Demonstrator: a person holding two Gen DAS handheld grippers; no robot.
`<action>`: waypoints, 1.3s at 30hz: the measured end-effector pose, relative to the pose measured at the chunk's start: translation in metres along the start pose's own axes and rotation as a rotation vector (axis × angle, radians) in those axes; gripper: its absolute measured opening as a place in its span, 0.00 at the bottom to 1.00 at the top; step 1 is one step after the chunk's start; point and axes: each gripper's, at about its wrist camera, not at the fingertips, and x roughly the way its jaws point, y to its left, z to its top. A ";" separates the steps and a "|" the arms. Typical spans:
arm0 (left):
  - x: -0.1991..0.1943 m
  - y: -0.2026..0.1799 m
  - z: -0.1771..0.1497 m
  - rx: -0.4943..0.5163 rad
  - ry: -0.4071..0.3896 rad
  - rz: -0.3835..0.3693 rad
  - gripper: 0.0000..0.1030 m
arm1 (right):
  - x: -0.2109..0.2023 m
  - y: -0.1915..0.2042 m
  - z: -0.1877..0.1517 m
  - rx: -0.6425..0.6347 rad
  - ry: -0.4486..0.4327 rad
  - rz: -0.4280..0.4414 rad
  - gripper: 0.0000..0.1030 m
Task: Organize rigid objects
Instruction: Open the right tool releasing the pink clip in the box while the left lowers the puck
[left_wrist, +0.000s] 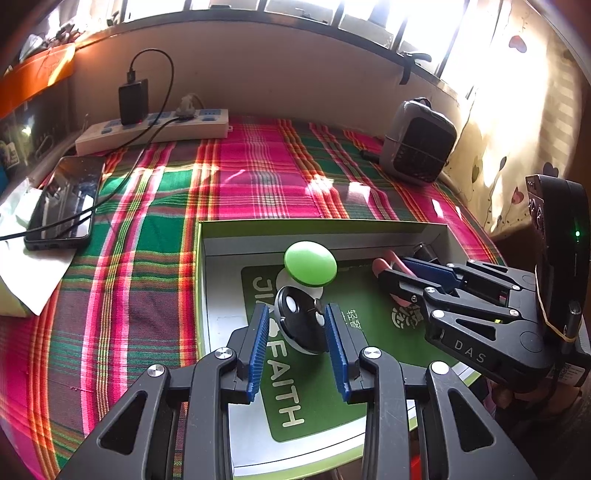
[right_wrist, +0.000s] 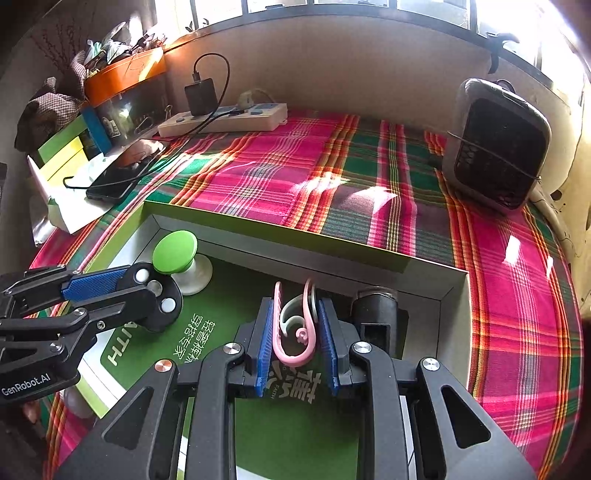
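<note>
Two grippers over green box (right_wrist: 295, 236), left gripper (left_wrist: 295, 325) clamping black disc (left_wrist: 299, 317), right gripper (right_wrist: 295, 332) clamping pink hook (right_wrist: 295, 332)

Plaid cloth (left_wrist: 258, 177) in pink, green and orange stripes; box (left_wrist: 332, 230) lime-edged, its floor green with white lettering; knob (left_wrist: 310, 264) bright green; hook (right_wrist: 295, 347) pale pink; power strip (left_wrist: 155, 133) white with blue sockets.

- left gripper (left_wrist: 295, 325): angled down, blue pads (left_wrist: 258, 347) clamped on a black round disc (left_wrist: 299, 317), partly closed
- right gripper (right_wrist: 295, 332): angled down, pads narrow, pinching a pink hook (right_wrist: 295, 332)
- both side by side, apart
</note>
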 end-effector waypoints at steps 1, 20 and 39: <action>0.000 0.000 0.000 0.000 0.000 0.000 0.29 | 0.000 0.000 0.000 0.000 0.000 0.000 0.24; -0.017 -0.001 -0.004 -0.010 -0.029 -0.001 0.32 | -0.018 0.008 -0.002 -0.002 -0.046 0.008 0.37; -0.076 0.013 -0.035 -0.058 -0.099 -0.024 0.33 | -0.070 0.015 -0.035 0.050 -0.105 -0.018 0.38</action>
